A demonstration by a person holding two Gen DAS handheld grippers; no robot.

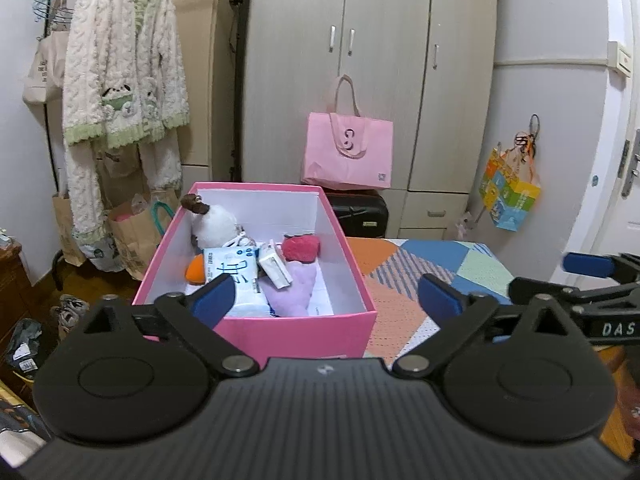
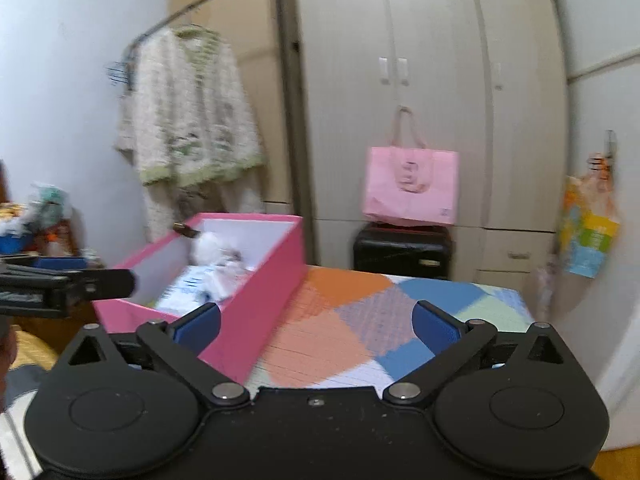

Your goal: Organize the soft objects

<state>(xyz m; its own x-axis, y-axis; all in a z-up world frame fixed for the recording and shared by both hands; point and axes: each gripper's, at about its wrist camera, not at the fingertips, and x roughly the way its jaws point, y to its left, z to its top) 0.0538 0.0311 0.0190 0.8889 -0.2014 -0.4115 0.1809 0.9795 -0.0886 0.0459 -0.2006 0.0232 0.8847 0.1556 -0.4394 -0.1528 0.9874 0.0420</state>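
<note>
A pink box (image 1: 296, 334) with a white inside stands on the patchwork cloth (image 1: 416, 280). Inside it lie a white plush toy (image 1: 214, 222), a red plush (image 1: 301, 247), a purple plush (image 1: 294, 288), a blue-and-white tissue pack (image 1: 236, 274), a small white packet (image 1: 274, 266) and an orange piece (image 1: 195, 271). My left gripper (image 1: 326, 300) is open in front of the box's near wall, nothing between its blue pads. My right gripper (image 2: 316, 326) is open and bare over the cloth, right of the box (image 2: 256, 300). The right gripper (image 1: 576, 280) also shows at the left view's right edge.
A pale wardrobe (image 1: 360, 60) fills the back, with a pink tote bag (image 1: 347, 148) on a black suitcase (image 1: 358, 214). A fluffy white-and-green robe (image 1: 124, 60) hangs on a rack at left, paper bags (image 1: 136, 232) below it. A colourful bag (image 1: 510, 192) hangs by the door.
</note>
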